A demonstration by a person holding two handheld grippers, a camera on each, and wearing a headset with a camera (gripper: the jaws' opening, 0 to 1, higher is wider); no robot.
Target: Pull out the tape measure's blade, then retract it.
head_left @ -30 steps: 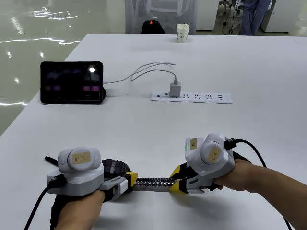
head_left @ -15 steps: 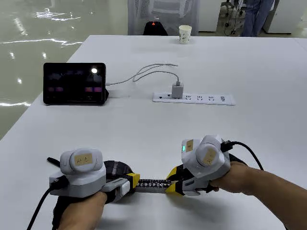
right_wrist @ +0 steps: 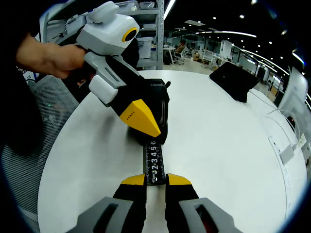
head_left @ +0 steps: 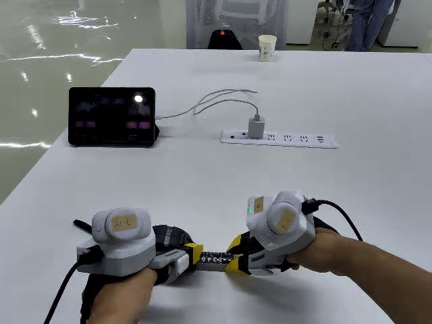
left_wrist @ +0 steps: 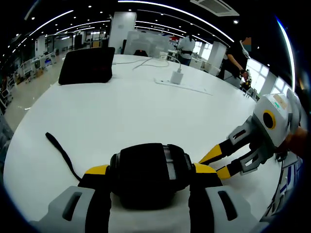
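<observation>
Head view: on the white table (head_left: 202, 169), the left gripper (head_left: 191, 255) is clamping the black tape measure (head_left: 169, 237) while the right gripper (head_left: 235, 255) is pinching its short exposed blade (head_left: 214, 258); left gripper view: the jaws are squeezing the tape measure (left_wrist: 148, 172) at its sides; right gripper view: nearly closed jaws are gripping the blade (right_wrist: 154, 162) at its end.

A dark tablet (head_left: 112, 116) is propped upright on the white table (head_left: 351, 108), well beyond the left gripper (head_left: 183, 254) and a little to its left. A white power strip (head_left: 278, 138) is laid flat well ahead of the right gripper (head_left: 233, 258), with a white charger (head_left: 256, 126) plugged into it. Grey cables (head_left: 197, 108) are run from charger to tablet. A paper cup (head_left: 267, 47) is stood near the table's far edge.
</observation>
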